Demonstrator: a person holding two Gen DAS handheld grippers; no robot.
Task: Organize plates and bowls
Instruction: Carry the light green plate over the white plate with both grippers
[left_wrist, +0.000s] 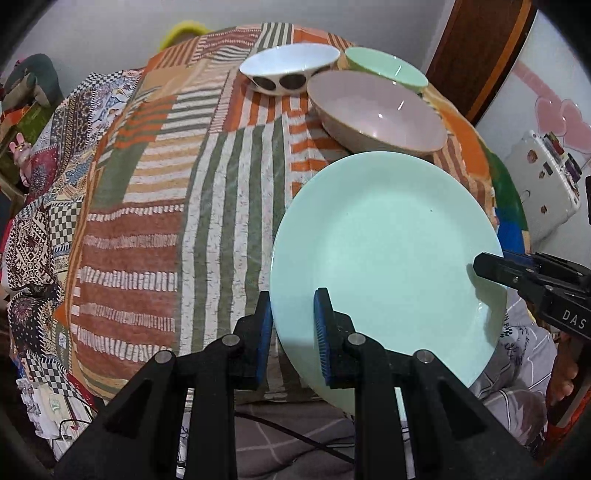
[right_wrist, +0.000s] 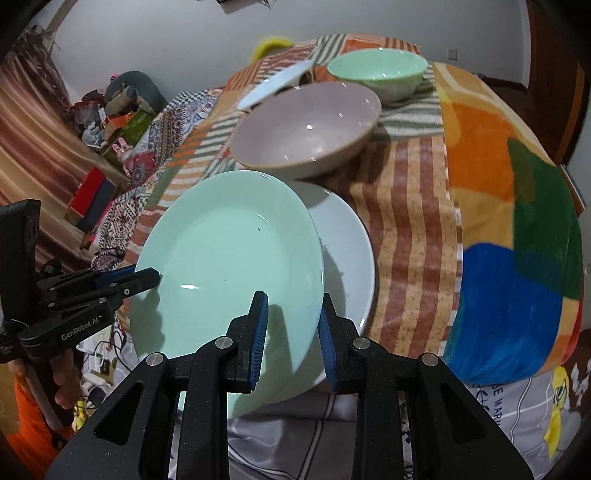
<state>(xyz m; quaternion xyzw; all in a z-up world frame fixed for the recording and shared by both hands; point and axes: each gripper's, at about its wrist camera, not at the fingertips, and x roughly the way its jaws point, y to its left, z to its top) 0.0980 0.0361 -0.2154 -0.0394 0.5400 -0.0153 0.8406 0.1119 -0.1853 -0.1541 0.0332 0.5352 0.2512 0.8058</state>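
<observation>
Both grippers hold one mint green plate (left_wrist: 388, 254) by opposite rims, just above the patterned cloth. My left gripper (left_wrist: 293, 310) is shut on its near-left rim, and it also shows as the left gripper (right_wrist: 149, 278) in the right wrist view. My right gripper (right_wrist: 293, 306) is shut on the green plate (right_wrist: 229, 258) at its right rim, and its tip is the right gripper (left_wrist: 484, 266) in the left wrist view. A white plate (right_wrist: 351, 254) lies on the cloth, partly under the tilted green one. Beyond stand a pink bowl (right_wrist: 306, 129), a green bowl (right_wrist: 376, 70) and a white bowl (left_wrist: 288, 62) with dark circles.
The striped patchwork cloth (left_wrist: 221, 192) covers a raised surface whose left half holds no dishes. A colourful blanket (right_wrist: 517, 221) drapes its right side. Boxes and toys (right_wrist: 118, 122) crowd the far left. A person's hand (right_wrist: 62, 380) grips the left tool's handle.
</observation>
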